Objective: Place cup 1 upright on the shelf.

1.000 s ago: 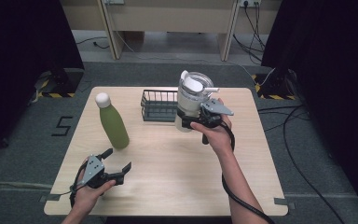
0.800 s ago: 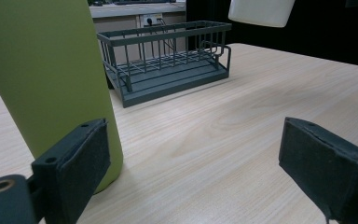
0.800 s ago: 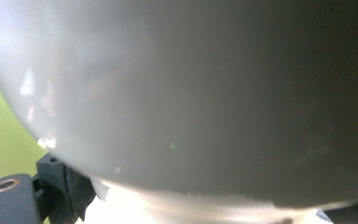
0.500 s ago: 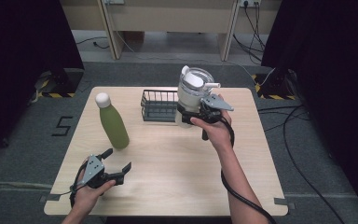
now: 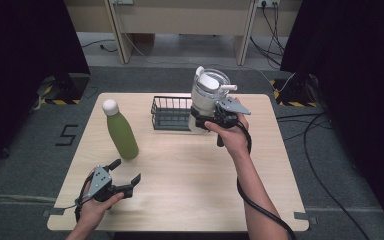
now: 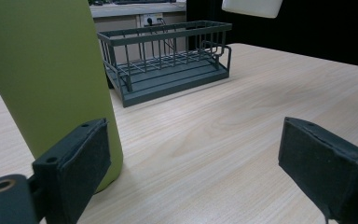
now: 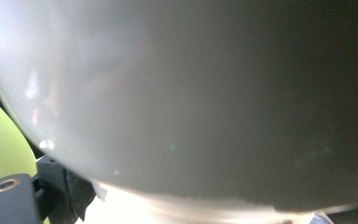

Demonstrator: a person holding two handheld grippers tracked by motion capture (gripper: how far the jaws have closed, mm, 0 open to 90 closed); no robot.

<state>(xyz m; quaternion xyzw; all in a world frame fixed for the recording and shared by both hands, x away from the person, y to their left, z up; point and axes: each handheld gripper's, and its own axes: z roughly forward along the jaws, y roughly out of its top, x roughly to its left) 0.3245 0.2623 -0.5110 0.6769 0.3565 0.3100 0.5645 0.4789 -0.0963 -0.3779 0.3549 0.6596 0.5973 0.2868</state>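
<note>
The white tumbler stood upright, long axis vertical, its lid uppermost with a short spout pointing toward the table's right side. It was held off the wooden table, beside the right end of the dark wire basket and partly over it. The right gripper was clamped around the tumbler's lower body, jaws closed on its sides; in the right gripper view the tumbler's pale wall pressed right up against the camera. The person's right hand held the gripper from the near side, its cable trailing down along the forearm.

The basket sat flat on the far middle of the table with its long side running left to right. To its left, apart from it, a green bottle with a white cap stood upright.

At the near left, the left gripper rested low over the table in the person's left hand, jaws spread wide and holding nothing. In the left gripper view the green bottle rose just beyond the left-hand jaw, the basket farther off.
</note>
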